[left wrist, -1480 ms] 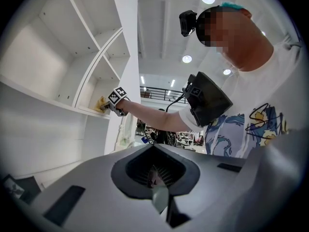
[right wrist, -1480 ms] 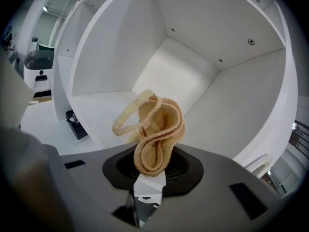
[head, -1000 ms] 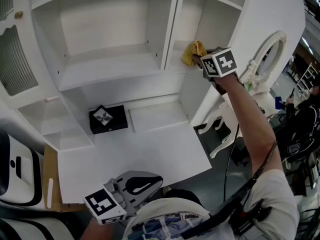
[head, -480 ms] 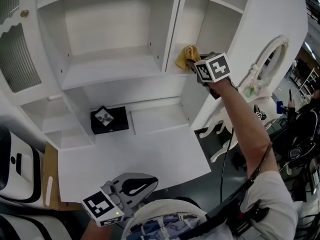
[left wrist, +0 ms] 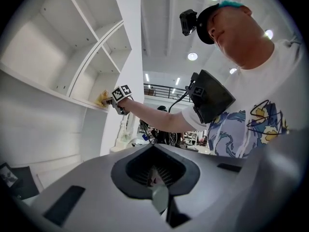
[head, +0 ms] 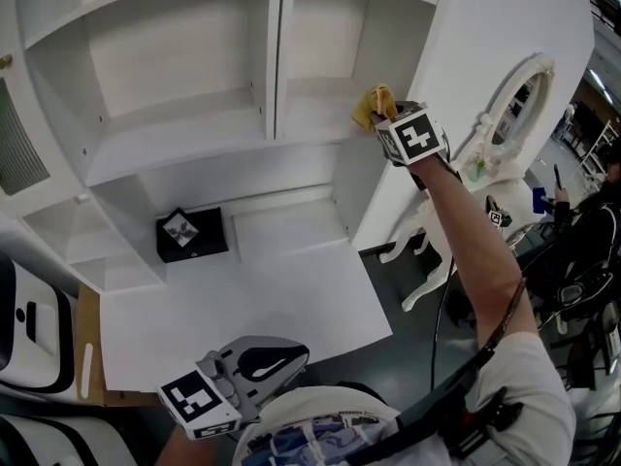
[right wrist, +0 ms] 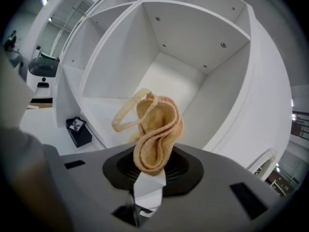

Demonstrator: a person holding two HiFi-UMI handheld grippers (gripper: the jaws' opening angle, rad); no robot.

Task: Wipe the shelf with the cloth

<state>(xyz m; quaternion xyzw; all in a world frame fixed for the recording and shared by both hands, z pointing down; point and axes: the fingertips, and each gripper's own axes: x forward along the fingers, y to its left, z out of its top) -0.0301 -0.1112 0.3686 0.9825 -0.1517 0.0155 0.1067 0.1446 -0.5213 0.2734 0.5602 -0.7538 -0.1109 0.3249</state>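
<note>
Shifted since the picture half a second back: one cloth (right wrist: pixel 157 129) and the right gripper (right wrist: pixel 148 178), which we now log further from the cabinet's upright divider (head: pixel 275 56) and close to the cabinet's right side wall.

Items we count, each placed against the cabinet (head: pixel 505 27):

- Cloth, one: yellow, folded and bunched. It is at the front edge of the shelf (head: pixel 315 115) in the cabinet's right upper compartment. We cannot tell whether it presses on the board.
- Grippers, two.
  - Right gripper: jaws clamped on the lower end of the cloth, which stands out of them in a loop. The arm is stretched up to the shelf.
  - Left gripper (left wrist: pixel 158 197): low in front of the cabinet and well apart from the shelf. Its jaws are together with nothing between them.
- Upper compartments in the head view, two: side by side, parted by the divider.
- Black box (head: pixel 191 235), one: it has a square marker on top. It stands in the recess below the cabinet's left compartment, at the back of the cabinet's white desk board (head: pixel 243 299).
</note>
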